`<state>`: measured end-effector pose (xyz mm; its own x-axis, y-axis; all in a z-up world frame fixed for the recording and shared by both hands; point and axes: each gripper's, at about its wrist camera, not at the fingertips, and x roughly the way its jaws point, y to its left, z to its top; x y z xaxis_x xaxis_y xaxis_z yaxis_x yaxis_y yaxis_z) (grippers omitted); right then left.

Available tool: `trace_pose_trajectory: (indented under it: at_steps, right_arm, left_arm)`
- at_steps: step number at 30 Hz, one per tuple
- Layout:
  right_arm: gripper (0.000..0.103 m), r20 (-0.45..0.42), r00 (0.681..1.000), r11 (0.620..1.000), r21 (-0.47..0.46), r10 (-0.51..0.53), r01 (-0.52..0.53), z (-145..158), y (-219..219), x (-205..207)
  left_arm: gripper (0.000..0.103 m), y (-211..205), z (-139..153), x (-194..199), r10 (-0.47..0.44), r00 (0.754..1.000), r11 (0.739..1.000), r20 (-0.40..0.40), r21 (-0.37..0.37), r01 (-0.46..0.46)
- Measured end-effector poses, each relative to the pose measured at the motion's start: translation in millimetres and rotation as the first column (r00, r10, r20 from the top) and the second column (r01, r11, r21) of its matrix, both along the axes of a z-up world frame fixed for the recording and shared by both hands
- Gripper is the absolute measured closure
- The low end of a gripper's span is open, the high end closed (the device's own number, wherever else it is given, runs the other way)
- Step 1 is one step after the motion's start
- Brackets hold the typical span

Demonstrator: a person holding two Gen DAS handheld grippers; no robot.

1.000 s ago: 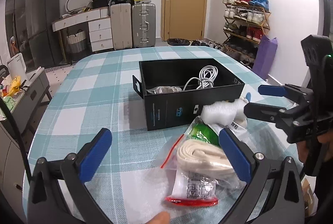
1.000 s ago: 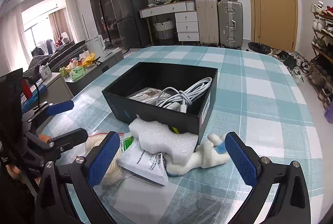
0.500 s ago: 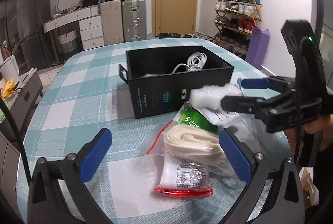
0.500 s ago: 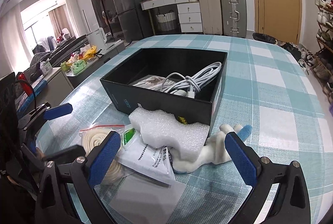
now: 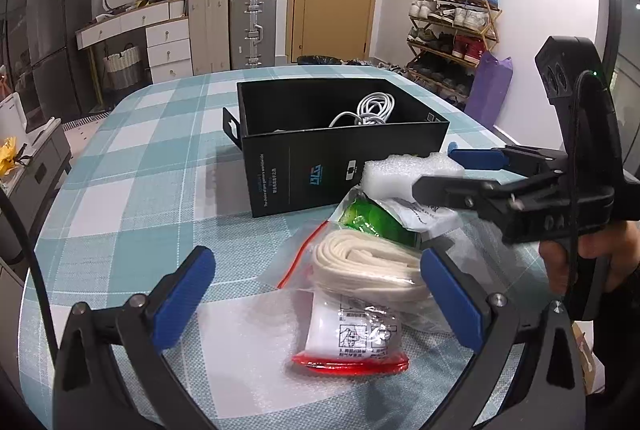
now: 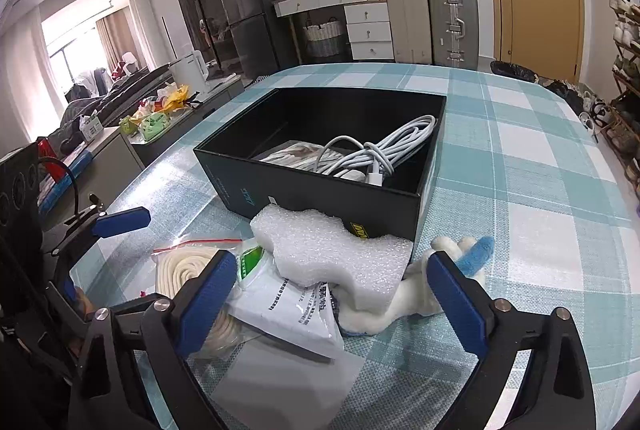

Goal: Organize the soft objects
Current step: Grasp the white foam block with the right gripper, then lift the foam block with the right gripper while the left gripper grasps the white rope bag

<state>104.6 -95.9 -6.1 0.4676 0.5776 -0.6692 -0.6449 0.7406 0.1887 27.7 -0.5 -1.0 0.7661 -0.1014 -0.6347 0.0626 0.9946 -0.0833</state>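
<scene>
From my left wrist: my left tongs hang wide over a clear bag of coiled cream strap on the table. The bag looks light, limp and slippery; I judge the thick coil the best hold. My right tongs are spread around a white foam block beside the black box.

From my right wrist: my right tongs gape, gripping nothing. The foam lies against the box, atop a white packet and a plush toy. It looks feather-light and squashy, best pinched across its middle.
</scene>
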Motion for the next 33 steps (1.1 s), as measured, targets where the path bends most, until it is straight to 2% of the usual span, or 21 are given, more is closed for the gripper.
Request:
trace_pose_trajectory:
  at_steps: [2, 13, 15, 24, 33]
  right_arm:
    - [0.023, -0.021, 1.000, 1.000, 0.020, 0.009, -0.008, -0.1, -0.2, 1.3]
    - [0.023, -0.045, 0.999, 1.000, -0.012, 0.002, -0.003, -11.2, 9.5, 7.3]
    - [0.031, -0.041, 0.999, 1.000, -0.009, 0.010, -0.010, -10.8, 10.4, 6.6]
    - [0.032, 0.004, 0.999, 0.999, 0.012, 0.035, -0.036, 2.0, 5.0, -3.3]
    - [0.032, 0.033, 0.999, 0.999, 0.026, 0.034, -0.035, 16.8, -4.8, -8.2]
  left_arm:
    - [0.000, -0.4, 0.0, -0.1, -0.002, 1.000, 1.000, 0.001, 0.001, 0.002]
    - [0.000, 0.5, 0.1, 1.6, -0.010, 1.000, 1.000, -0.004, -0.001, 0.010]
    - [0.000, 0.8, 0.4, 1.6, -0.009, 1.000, 1.000, -0.004, -0.002, 0.009]
    - [0.000, -2.2, 1.2, 1.8, -0.021, 1.000, 1.000, 0.001, 0.009, 0.021]
    - [0.000, -17.8, 4.5, 1.5, -0.105, 0.994, 0.994, -0.021, 0.034, 0.106]
